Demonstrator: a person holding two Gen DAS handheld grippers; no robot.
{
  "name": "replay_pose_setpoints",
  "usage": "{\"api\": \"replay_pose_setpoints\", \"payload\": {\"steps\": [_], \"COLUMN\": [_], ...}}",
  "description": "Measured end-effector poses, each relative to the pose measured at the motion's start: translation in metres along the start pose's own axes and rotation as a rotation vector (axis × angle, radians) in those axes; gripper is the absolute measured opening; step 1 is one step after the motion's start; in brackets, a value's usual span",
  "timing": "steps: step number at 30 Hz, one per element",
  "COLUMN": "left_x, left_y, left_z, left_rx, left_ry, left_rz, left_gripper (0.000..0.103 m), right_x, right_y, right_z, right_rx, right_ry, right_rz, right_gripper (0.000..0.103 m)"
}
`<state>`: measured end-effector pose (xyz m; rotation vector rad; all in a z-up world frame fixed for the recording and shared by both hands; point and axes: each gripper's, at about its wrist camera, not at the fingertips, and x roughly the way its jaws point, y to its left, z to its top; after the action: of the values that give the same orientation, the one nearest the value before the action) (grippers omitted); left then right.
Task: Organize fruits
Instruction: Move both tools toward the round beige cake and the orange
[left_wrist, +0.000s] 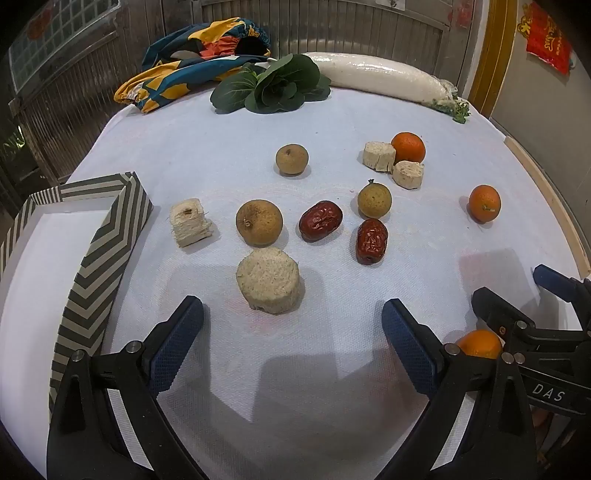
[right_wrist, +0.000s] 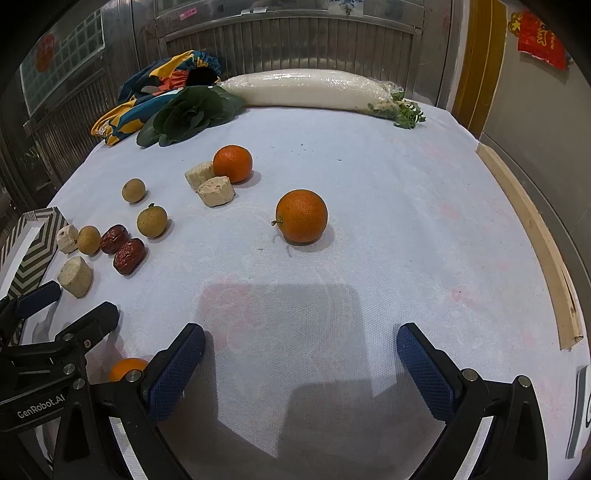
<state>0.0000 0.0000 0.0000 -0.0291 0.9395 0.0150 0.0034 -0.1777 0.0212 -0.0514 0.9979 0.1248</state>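
Fruits lie scattered on a white cloth. In the left wrist view my left gripper stands open and empty, just short of a round beige piece. Beyond it lie three brown longans, two red dates and two oranges. A third orange is half hidden behind the gripper linkages. In the right wrist view my right gripper is open with nothing between its fingers. An orange sits ahead of it, and another orange lies farther back beside beige chunks.
A striped box with a white inside stands at the left edge. At the back lie a wrapped white radish, a leafy green and a colourful cloth. A wooden strip lines the right edge.
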Motion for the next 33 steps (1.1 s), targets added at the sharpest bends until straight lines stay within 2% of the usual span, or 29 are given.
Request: {"api": "replay_pose_setpoints", "payload": {"steps": [27,33], "left_x": [0.0001,0.0010], "left_y": [-0.0003,0.0000], "left_z": [0.0000,0.0008], "left_rx": [0.001,0.008], "left_ry": [0.000,0.014], "left_rz": [0.000,-0.001], "left_gripper": [0.098,0.102], "right_x": [0.0002,-0.0054], "right_y": [-0.0012,-0.0099], "right_z": [0.0003,0.0022], "right_rx": [0.000,-0.009], "right_ry": [0.002,0.044], "right_rz": [0.000,0.013], "right_gripper": [0.103,0.103]}}
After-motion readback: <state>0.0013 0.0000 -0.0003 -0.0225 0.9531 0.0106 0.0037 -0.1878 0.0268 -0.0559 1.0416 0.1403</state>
